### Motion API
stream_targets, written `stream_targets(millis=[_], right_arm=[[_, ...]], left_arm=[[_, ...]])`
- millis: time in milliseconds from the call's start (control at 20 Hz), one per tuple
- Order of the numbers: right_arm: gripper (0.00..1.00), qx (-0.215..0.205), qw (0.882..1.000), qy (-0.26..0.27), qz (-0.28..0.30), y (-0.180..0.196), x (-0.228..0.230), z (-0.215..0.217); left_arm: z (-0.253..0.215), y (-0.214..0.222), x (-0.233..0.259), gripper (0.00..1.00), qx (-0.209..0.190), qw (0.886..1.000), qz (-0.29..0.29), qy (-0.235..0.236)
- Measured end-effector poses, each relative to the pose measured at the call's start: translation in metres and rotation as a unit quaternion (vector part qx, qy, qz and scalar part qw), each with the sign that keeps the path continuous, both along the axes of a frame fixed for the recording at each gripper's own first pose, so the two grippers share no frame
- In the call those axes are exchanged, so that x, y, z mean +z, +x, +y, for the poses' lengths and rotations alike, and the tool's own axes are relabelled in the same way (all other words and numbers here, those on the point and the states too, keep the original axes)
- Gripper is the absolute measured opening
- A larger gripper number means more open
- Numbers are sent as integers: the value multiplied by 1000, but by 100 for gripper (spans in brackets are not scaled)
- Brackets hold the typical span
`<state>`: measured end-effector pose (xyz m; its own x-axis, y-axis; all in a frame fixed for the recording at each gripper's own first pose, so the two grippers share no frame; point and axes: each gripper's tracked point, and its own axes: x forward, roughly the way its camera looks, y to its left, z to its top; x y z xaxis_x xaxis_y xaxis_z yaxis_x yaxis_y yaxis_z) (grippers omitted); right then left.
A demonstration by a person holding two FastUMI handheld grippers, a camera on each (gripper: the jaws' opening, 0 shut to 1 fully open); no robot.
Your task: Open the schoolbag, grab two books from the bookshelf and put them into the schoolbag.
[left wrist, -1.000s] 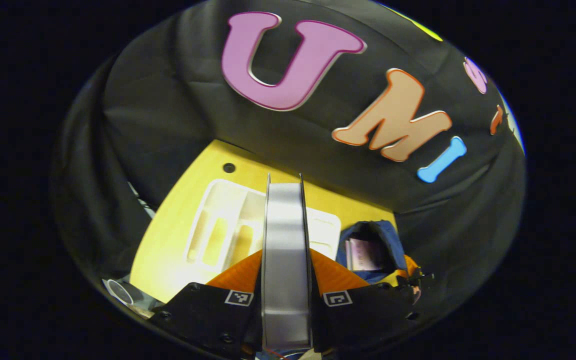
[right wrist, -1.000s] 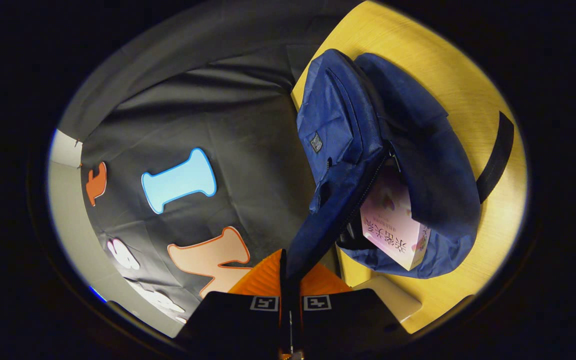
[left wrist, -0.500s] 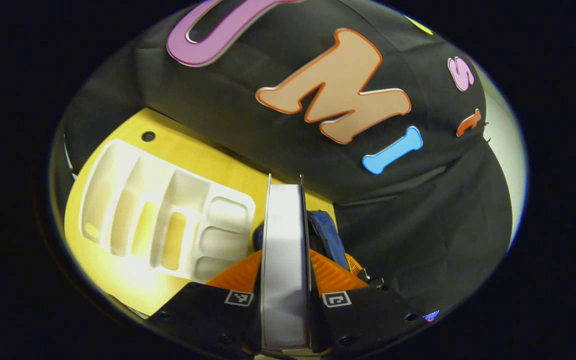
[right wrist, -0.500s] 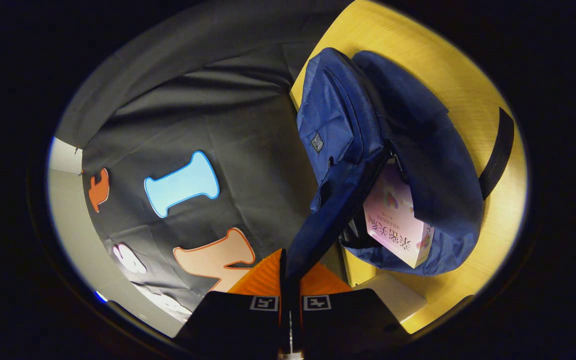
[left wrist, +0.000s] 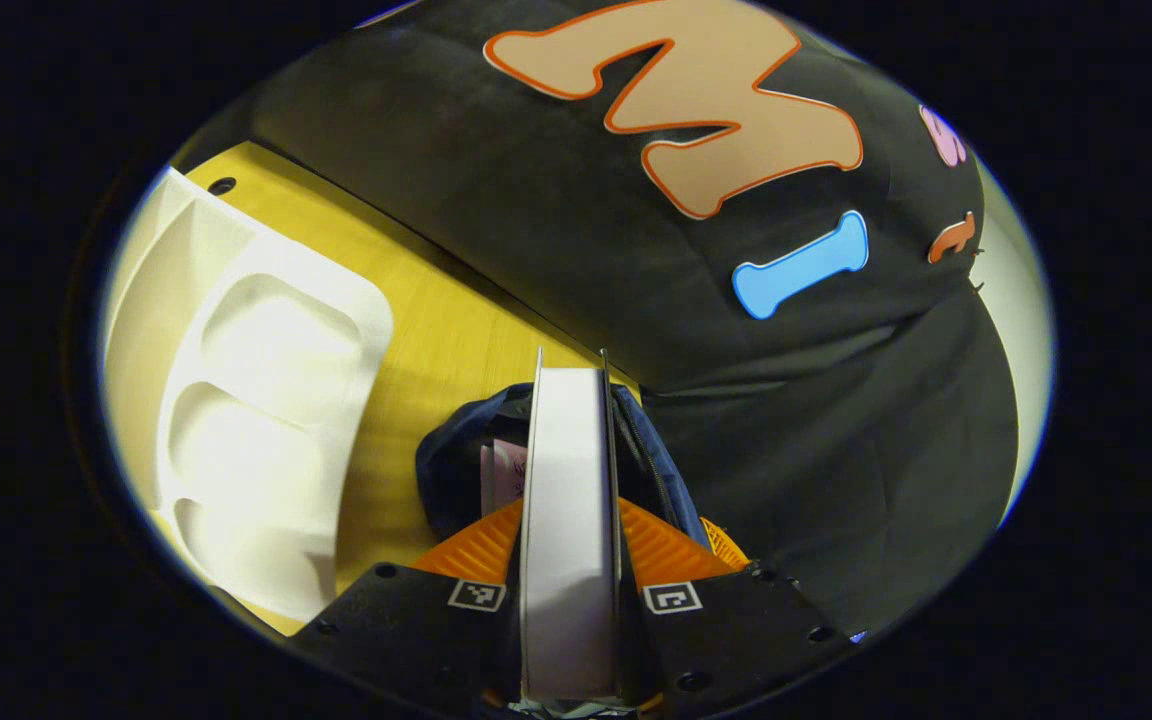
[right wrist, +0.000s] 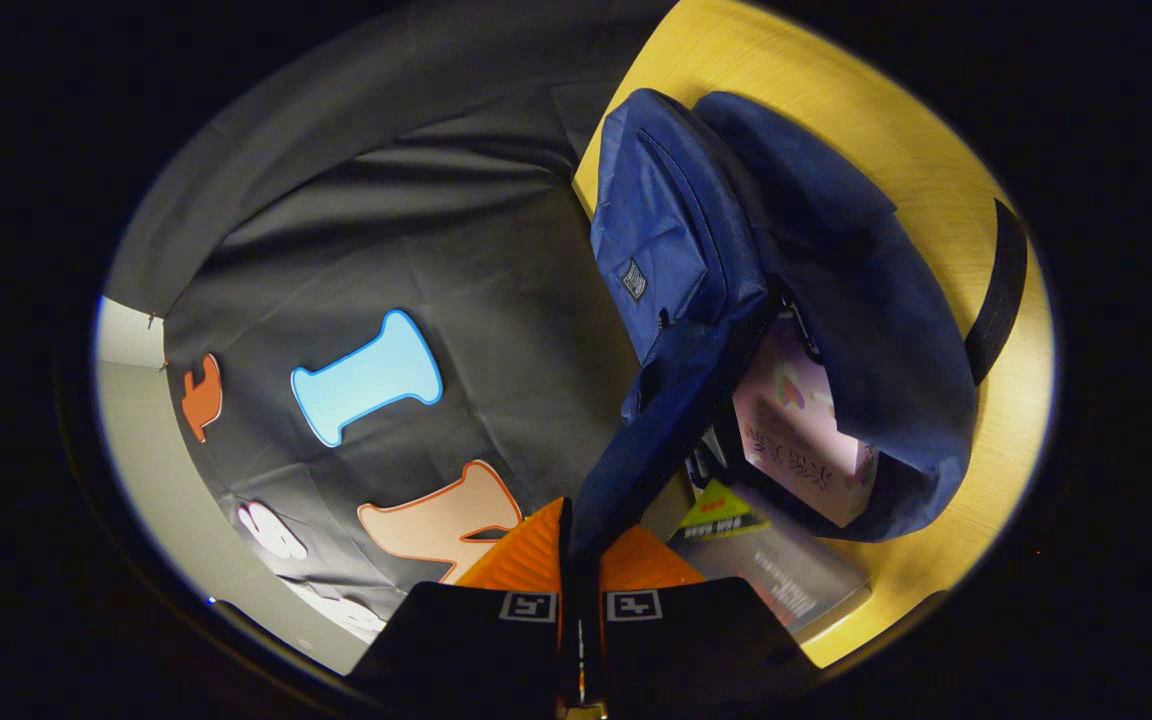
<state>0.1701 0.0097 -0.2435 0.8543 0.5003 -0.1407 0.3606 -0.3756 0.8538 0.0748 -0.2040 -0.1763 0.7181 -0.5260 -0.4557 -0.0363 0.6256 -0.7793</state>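
My left gripper (left wrist: 571, 505) is shut on a book (left wrist: 569, 440), seen edge-on with its white pages toward me. Just beyond it gapes the blue schoolbag's (left wrist: 446, 470) opening, with a pink book (left wrist: 502, 468) standing inside. In the right gripper view my right gripper (right wrist: 577, 522) is shut on the edge of the schoolbag's (right wrist: 676, 230) front flap and holds it up off the yellow table (right wrist: 946, 590). The pink book (right wrist: 798, 430) sticks out of the opening. A grey-covered book (right wrist: 771, 565) lies at the bag's mouth, beside the pink one.
A white bookshelf (left wrist: 256, 390) with moulded compartments lies flat on the table (left wrist: 436, 330) to the left of the bag. The bag's black strap (right wrist: 994, 290) trails over the table on its far side. The booth's black cloth wall closes in behind.
My left gripper has carried its book rightward from over the bookshelf to the bag's opening. In the right gripper view the grey cover has come in at the bag's mouth. The flap stays held.
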Motion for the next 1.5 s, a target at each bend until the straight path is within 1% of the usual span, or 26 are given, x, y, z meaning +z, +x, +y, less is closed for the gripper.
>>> stream_targets(millis=[50,100,200,250,300,350,450,500,600,650,700,750,800,850,900,950,1000,1050,1100,1150,1200,1250,1300,1350,1450,1500], right_arm=[[4,2,1000,3,0,1,-1,1],[0,2,1000,4,2,1,-1,1],[0,1,1000,11,2,3,1,0],[7,-1,1000,14,2,3,2,0],[7,-1,1000,15,2,4,1,0],[4,-1,1000,15,3,3,0,0],[4,-2,1000,17,5,3,-2,3],[5,-2,1000,20,4,4,-2,3],[7,1,1000,17,5,3,-4,3],[4,2,1000,16,5,2,-3,5],[7,2,1000,16,4,2,-2,6],[4,2,1000,16,3,2,-3,7],[4,2,1000,16,3,1,-4,8],[7,2,1000,16,4,0,-3,8],[4,2,1000,16,5,-1,-3,7],[4,1,1000,17,5,-1,-3,6],[4,0,1000,18,5,-1,-3,4],[4,-1,1000,18,5,-1,-4,0],[4,-1,1000,17,6,-1,-6,-2],[2,-1,1000,18,7,-1,-5,-1],[4,0,1000,18,8,-2,-5,-2],[4,1,1000,16,9,-2,-5,-3],[1,3,1000,15,11,-3,-4,-2],[3,4,1000,13,13,-4,-4,-3],[7,15,1000,5,23,-7,-8,-3],[4,23,999,2,31,-10,-11,-4]], left_arm=[[-12,6,-5,35,-5,1000,-7,-14],[-21,11,-8,36,-9,1000,-15,-26],[-39,26,-17,35,-9,999,-29,-39],[-48,33,-21,36,-11,998,-33,-47],[-52,37,-25,36,-5,998,-33,-58],[-54,44,-30,35,5,997,-35,-66],[-62,54,-48,35,22,996,-31,-80],[-69,57,-52,36,30,995,-22,-93],[-77,67,-63,35,55,991,-10,-120],[-82,69,-69,36,61,989,-4,-132],[-86,69,-76,36,62,988,2,-141],[-92,70,-78,35,66,988,5,-141],[-96,71,-90,35,65,988,10,-141],[-101,71,-97,35,59,989,15,-138],[-104,72,-101,36,62,988,17,-139],[-104,73,-100,37,66,989,14,-134],[-103,75,-99,37,65,991,11,-119],[-99,72,-102,40,59,995,10,-85],[-99,65,-105,35,43,998,10,-55],[-99,58,-105,51,28,999,10,-32],[-97,58,-103,67,21,1000,8,-13],[-89,53,-95,84,16,1000,0,5],[-85,52,-92,100,13,1000,-10,23],[-76,44,-85,95,10,999,-17,43],[-63,31,-72,95,-9,996,-29,83],[-58,21,-66,91,-29,995,-28,95]])
